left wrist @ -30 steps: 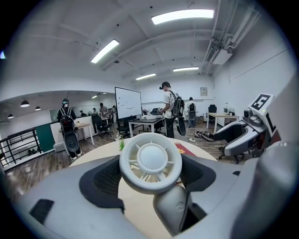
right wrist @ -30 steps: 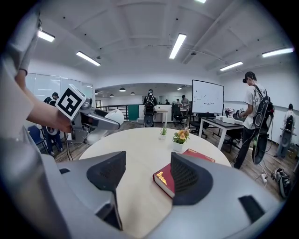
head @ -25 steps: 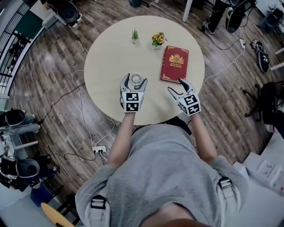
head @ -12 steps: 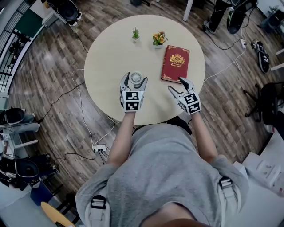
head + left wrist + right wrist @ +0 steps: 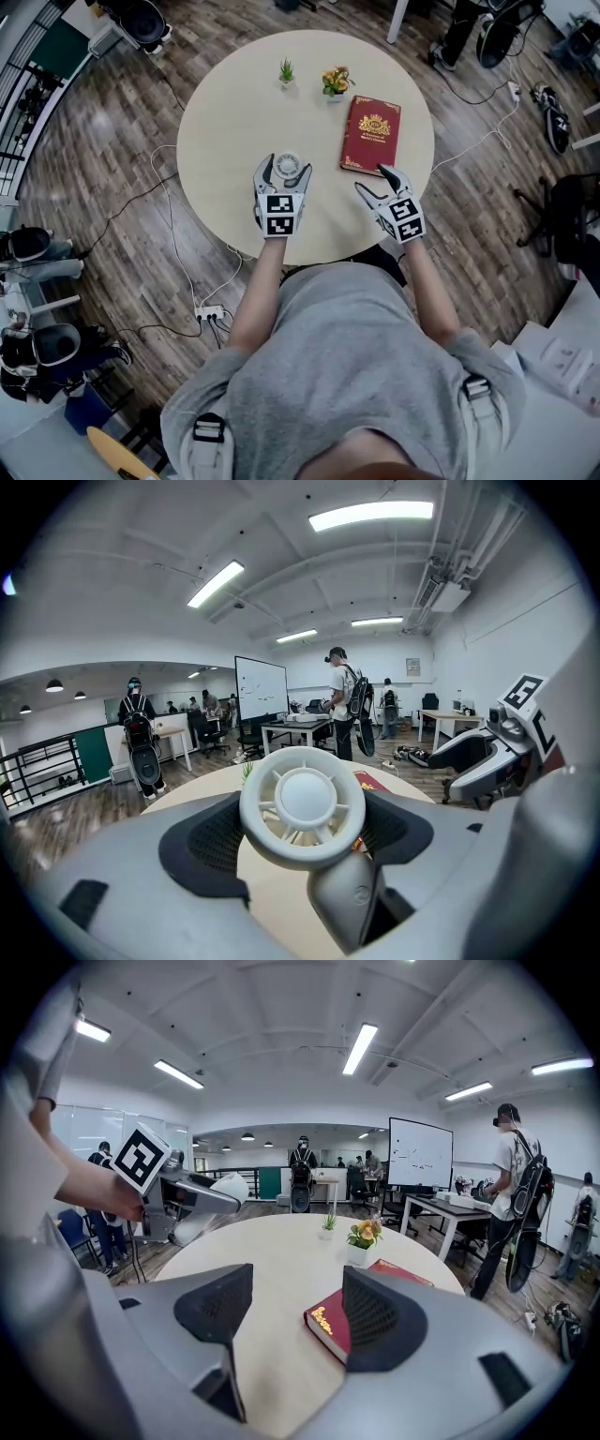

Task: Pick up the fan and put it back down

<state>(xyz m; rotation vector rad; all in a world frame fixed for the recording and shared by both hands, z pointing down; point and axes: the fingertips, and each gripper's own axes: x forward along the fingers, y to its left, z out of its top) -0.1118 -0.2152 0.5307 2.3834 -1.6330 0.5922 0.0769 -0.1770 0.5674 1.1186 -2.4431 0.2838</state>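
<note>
1. Plainly, only the head view takes in the whole round, pale table [image 5: 234, 112]. Wood-plank floor [image 5: 103, 159] surrounds it, and white cables [image 5: 173, 234] trail at the lower left.
2. In that view the left gripper [image 5: 286, 166] sits just left of frame centre, near the table's lower edge, with the fan [image 5: 288, 169] between its jaws. To its right, the right gripper [image 5: 372, 180] points at the lower corner of a red book [image 5: 369, 134].
3. Only the left gripper view shows the grip up close. Both dark pads [image 5: 202, 841] meet the fan's ring, one on each side, so the jaws are closed on it. Whether the fan's foot rests on the table I cannot tell.
4. In the right gripper view the jaws stand apart with nothing between them. The book lies on the table beyond, with a small green plant [image 5: 329, 1222] and potted flowers [image 5: 362, 1236] farther back.
5. The gripper views alone show the room: ceiling strip lights [image 5: 360, 1047], a whiteboard [image 5: 420, 1154], desks and standing people.
6. The fan is small and white, a round ring with spokes and a domed hub, on a grey stem [image 5: 342, 902].
</note>
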